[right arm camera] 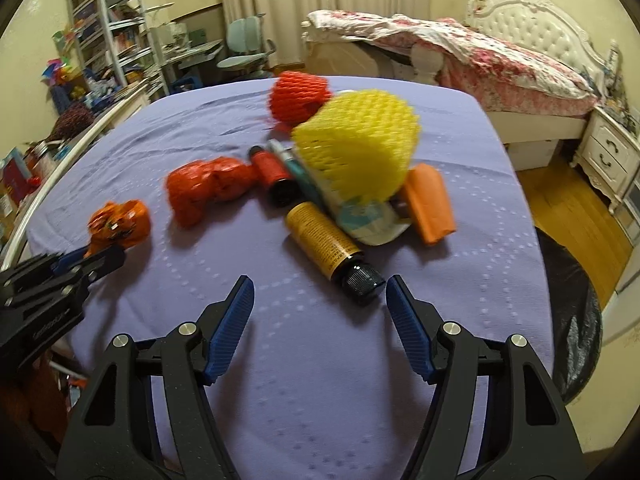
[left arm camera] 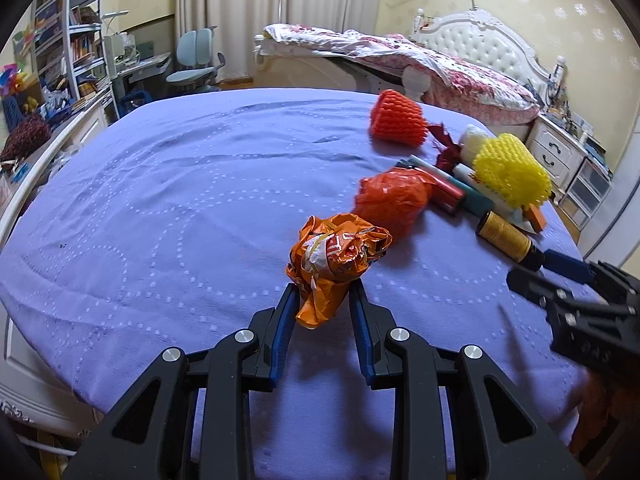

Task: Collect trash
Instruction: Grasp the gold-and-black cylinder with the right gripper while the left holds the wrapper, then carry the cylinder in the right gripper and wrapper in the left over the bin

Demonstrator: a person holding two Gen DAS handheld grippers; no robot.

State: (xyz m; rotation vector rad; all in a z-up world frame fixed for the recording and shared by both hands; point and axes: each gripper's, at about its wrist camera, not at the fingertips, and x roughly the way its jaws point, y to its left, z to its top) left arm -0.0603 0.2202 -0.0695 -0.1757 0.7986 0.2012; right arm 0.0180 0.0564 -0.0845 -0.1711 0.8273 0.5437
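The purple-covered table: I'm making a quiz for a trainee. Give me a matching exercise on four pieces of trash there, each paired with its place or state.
Things:
1. crumpled orange foil wrapper
2. yellow foam fruit net
3. yellow tube with black cap
4. red foam fruit net

Places or states:
A. lying just ahead of the open right tongs
B. farthest back on the cloth
C. pinched in the left tongs
D. sitting on top of the pile

Pairs: 1-C, 2-D, 3-A, 4-B

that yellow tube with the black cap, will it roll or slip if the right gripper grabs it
The yellow tube lies on its side and looks round, so a nudge would probably roll it. It looks smooth, so it may slip. The right gripper stands open by the black cap.
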